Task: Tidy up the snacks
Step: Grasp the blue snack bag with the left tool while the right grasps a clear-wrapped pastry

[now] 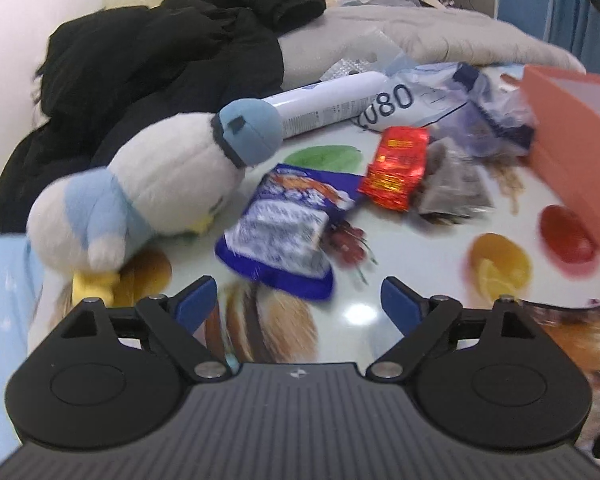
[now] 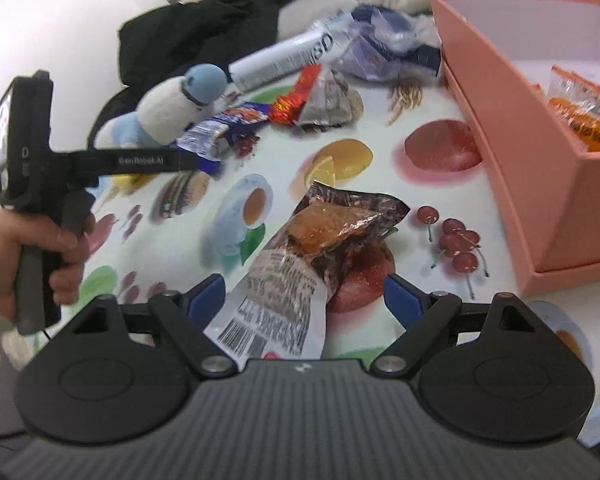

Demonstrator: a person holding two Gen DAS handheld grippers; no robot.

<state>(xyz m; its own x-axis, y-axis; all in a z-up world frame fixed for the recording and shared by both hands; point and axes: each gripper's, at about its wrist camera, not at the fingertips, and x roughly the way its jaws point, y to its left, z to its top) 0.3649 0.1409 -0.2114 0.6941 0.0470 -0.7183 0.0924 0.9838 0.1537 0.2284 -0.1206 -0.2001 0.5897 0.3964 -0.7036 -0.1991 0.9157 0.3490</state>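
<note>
Left gripper (image 1: 296,300): blue-padded fingers spread wide, nothing between them, poised over a glossy counter (image 1: 412,248) printed with fruit and burgers. Directly ahead of it, a crinkled blue-and-white foil snack packet (image 1: 280,232) lies flat; beyond that, a shiny red foil wrapper (image 1: 396,168) touching a grey pyramid-shaped sachet (image 1: 452,184). Ahead and to the left, a soft plush penguin (image 1: 156,184), white and pale blue with a blue cap, lies on its side; behind it, a smooth white cylindrical tube (image 1: 332,108) and a heap of black padded clothing (image 1: 148,60). Far ahead to the right, a crumpled clear-and-navy plastic bag (image 1: 472,96). Right gripper (image 2: 304,300): fingers likewise apart, with a brown-and-white wrinkled foil packet (image 2: 300,264) lying on the counter between them, barcode end nearest, not clamped. Ahead and to its right, a rigid salmon-pink cardboard box (image 2: 540,128), rectangular, open-topped, holding orange crinkly snack packets (image 2: 580,108). To its left, the other gripper's black handle held in a hand (image 2: 28,256).
</note>
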